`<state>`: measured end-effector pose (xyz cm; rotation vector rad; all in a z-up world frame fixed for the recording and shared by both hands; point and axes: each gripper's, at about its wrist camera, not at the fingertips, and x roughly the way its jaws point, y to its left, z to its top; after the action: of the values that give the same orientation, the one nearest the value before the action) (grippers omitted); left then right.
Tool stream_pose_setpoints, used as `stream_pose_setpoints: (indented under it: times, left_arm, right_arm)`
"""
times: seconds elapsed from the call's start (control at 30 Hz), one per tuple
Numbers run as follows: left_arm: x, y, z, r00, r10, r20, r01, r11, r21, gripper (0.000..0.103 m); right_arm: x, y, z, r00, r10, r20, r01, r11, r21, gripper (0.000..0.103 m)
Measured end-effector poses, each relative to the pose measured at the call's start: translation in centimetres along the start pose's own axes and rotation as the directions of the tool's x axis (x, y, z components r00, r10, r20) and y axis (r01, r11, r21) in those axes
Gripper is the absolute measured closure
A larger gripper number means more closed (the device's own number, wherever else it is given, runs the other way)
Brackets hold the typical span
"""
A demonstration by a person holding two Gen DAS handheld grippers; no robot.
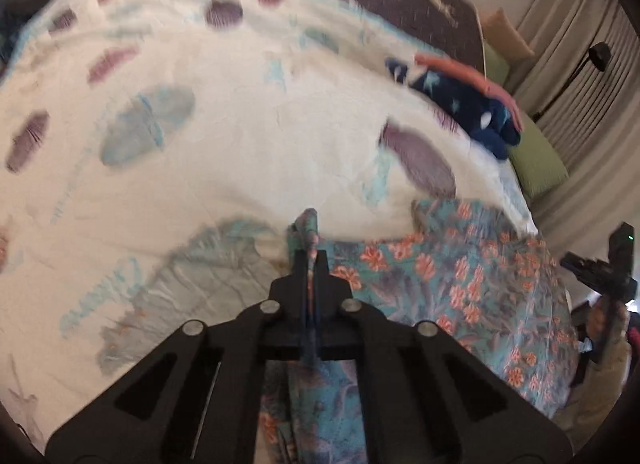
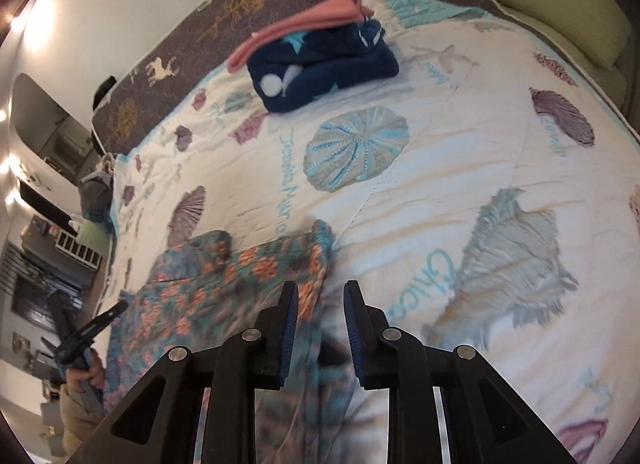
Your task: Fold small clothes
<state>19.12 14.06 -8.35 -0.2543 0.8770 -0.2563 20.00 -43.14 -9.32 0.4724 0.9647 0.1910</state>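
Left tool (image 1: 311,264) pinches floral garment (image 1: 460,284); right tool (image 2: 320,300) parted.

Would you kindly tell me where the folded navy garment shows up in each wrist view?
Left wrist: navy garment at upper right, near the bed's far edge, under a pink garment.
Right wrist: navy garment at top centre, pink garment lying on it.
Shared landmark: the floral garment, which the left claw grips.
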Motion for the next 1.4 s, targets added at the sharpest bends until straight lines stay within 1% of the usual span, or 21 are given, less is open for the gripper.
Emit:
stream_pose_setpoints:
  times: [0.1, 0.2, 0.23, 0.27, 0.3, 0.33, 0.37, 0.5, 0.57, 0.67, 0.7, 0.73, 0.8, 0.83, 0.87, 0.93, 1.0, 1.13, 1.2, 1.27, 1.4]
  left_arm:
    - [-2.6, 0.6, 0.2, 0.996, 0.013, 0.091, -0.013, 1.0, 0.0, 0.099]
    - [-2.5, 2.0, 0.1, 0.992, 0.076, 0.096, -0.073, 0.997, -0.033, 0.095]
    - [-2.4, 2.7, -0.1, 0.991, 0.096, 0.094, -0.091, 0.994, -0.06, 0.081]
    - [-2.5, 3.5, -0.3, 0.993, 0.09, 0.082, -0.081, 0.991, -0.103, 0.07]
    - [-2.7, 3.8, -0.5, 0.994, 0.076, 0.081, -0.065, 0.989, -0.133, 0.046]
    - [-3.4, 4.3, -0.9, 0.993, 0.058, 0.1, -0.04, 0.983, -0.177, 0.039]
    - [-4.2, 4.4, -1.4, 0.991, 0.044, 0.127, -0.019, 0.98, -0.196, 0.039]
    - [-6.9, 3.5, -3.9, 0.992, -0.022, 0.127, 0.044, 0.985, -0.168, 0.038]
    - [-8.0, 2.4, -5.9, 0.994, -0.04, 0.105, 0.053, 0.99, -0.128, 0.037]
    - [-9.2, 1.2, -9.3, 0.997, -0.03, 0.067, 0.034, 0.998, -0.052, 0.026]
    - [-9.2, 0.9, -10.0, 0.998, -0.02, 0.056, 0.022, 0.999, -0.038, 0.022]
    - [-9.1, 0.9, -11.3, 1.0, 0.004, 0.027, -0.004, 1.0, -0.013, 0.022]
    - [-8.3, 1.3, -12.9, 0.998, 0.049, -0.043, -0.049, 0.999, 0.002, 0.021]
    - [-8.1, 1.9, -13.7, 0.997, 0.034, -0.064, -0.036, 0.999, -0.025, 0.022]
    - [-8.6, 2.2, -14.1, 0.999, 0.013, -0.035, -0.014, 0.999, -0.042, 0.022]
    - [-9.4, 2.4, -14.3, 0.999, -0.025, -0.023, 0.024, 0.998, -0.064, 0.022]
    - [-10.0, 2.6, -14.2, 0.999, -0.046, -0.011, 0.045, 0.995, -0.09, 0.022]
    - [-11.5, 3.3, -13.7, 0.999, -0.01, 0.034, 0.014, 0.993, -0.116, 0.022]
    - [-12.6, 3.9, -13.7, 0.998, -0.012, 0.061, 0.02, 0.99, -0.138, 0.022]
    - [-13.5, 4.6, -13.8, 0.997, 0.003, 0.079, 0.008, 0.99, -0.139, 0.022]
    - [-14.9, 6.6, -14.3, 0.994, 0.054, 0.096, -0.037, 0.985, -0.171, 0.022]
  right_arm:
    - [-2.1, 0.7, -1.3, 1.0, 0.006, 0.022, -0.006, 1.0, -0.014, 0.078]
    - [-3.6, 1.2, -3.1, 0.999, 0.022, 0.029, -0.022, 1.0, -0.021, 0.074]
    - [-3.9, 1.4, -3.8, 0.999, 0.023, 0.029, -0.022, 1.0, -0.016, 0.072]
    - [-4.3, 1.6, -4.6, 0.999, 0.019, 0.031, -0.019, 1.0, -0.008, 0.072]
    - [-4.8, 2.0, -5.5, 0.999, 0.017, 0.041, -0.017, 1.0, -0.007, 0.072]
    - [-5.3, 2.5, -6.5, 0.998, 0.024, 0.052, -0.023, 1.0, -0.017, 0.071]
    - [-5.7, 3.1, -7.4, 0.998, 0.041, 0.057, -0.039, 0.999, -0.033, 0.071]
    - [-6.1, 5.7, -11.3, 0.991, 0.135, 0.008, -0.133, 0.986, -0.098, 0.071]
    - [-5.4, 5.9, -12.9, 0.988, 0.147, -0.038, -0.15, 0.985, -0.091, 0.063]
    - [-3.8, 4.4, -15.0, 0.995, 0.026, -0.095, -0.031, 0.998, -0.048, 0.065]
    - [-3.8, 3.8, -15.5, 0.996, 0.048, -0.079, -0.05, 0.998, -0.023, 0.065]
    - [-4.1, 3.5, -15.9, 0.996, 0.069, -0.051, -0.069, 0.998, 0.001, 0.065]
    - [-5.0, 3.7, -16.1, 0.998, 0.048, -0.035, -0.047, 0.998, 0.033, 0.065]
    - [-5.3, 4.2, -16.2, 0.999, 0.023, -0.029, -0.022, 0.999, 0.028, 0.065]
    - [-5.8, 5.2, -16.2, 1.0, -0.02, -0.019, 0.02, 1.0, 0.001, 0.064]
    - [-6.4, 7.7, -16.6, 0.997, -0.08, 0.01, 0.081, 0.992, -0.099, 0.063]
    - [-6.4, 11.3, -17.5, 0.996, -0.078, 0.033, 0.084, 0.966, -0.243, 0.06]
    - [-4.4, 17.8, -20.1, 1.0, -0.024, 0.017, 0.029, 0.898, -0.439, 0.048]
    - [-2.5, 21.3, -22.1, 0.999, -0.05, 0.019, 0.052, 0.833, -0.551, 0.047]
    - [-0.9, 24.5, -24.2, 0.996, -0.075, 0.046, 0.087, 0.754, -0.651, 0.047]
    - [2.3, 30.0, -27.6, 0.997, -0.057, 0.049, 0.073, 0.622, -0.78, 0.046]
